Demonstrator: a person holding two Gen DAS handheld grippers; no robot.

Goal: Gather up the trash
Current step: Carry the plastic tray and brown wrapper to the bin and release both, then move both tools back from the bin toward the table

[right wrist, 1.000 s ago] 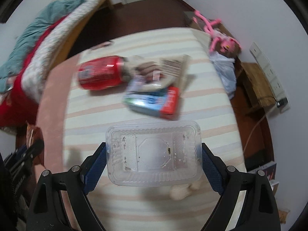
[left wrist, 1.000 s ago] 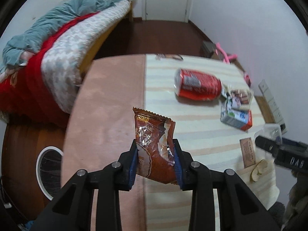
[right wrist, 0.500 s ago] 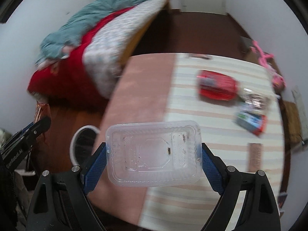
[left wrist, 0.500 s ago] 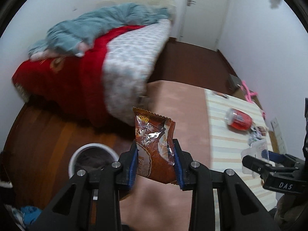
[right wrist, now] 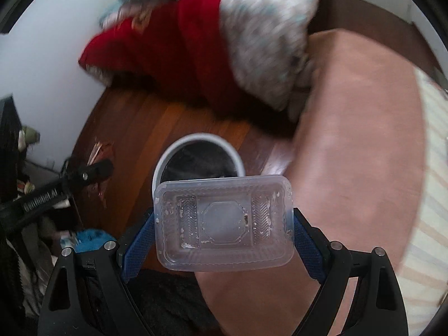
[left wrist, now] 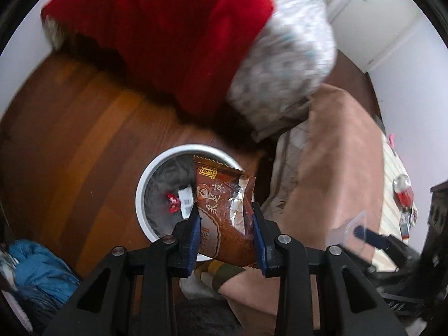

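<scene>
Two hand-held grippers over the bin (left wrist: pixel 151 173): left (left wrist: pixel 225 231) clamped on a snack wrapper (left wrist: pixel 224 212), right (right wrist: pixel 224 240) on a plastic tray (right wrist: pixel 224 221), bed (left wrist: pixel 196 42) beyond.

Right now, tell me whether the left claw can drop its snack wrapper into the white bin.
Probably yes. The left claw holds the snack wrapper right above the white bin, whose mouth is open, with nothing between them.
</scene>
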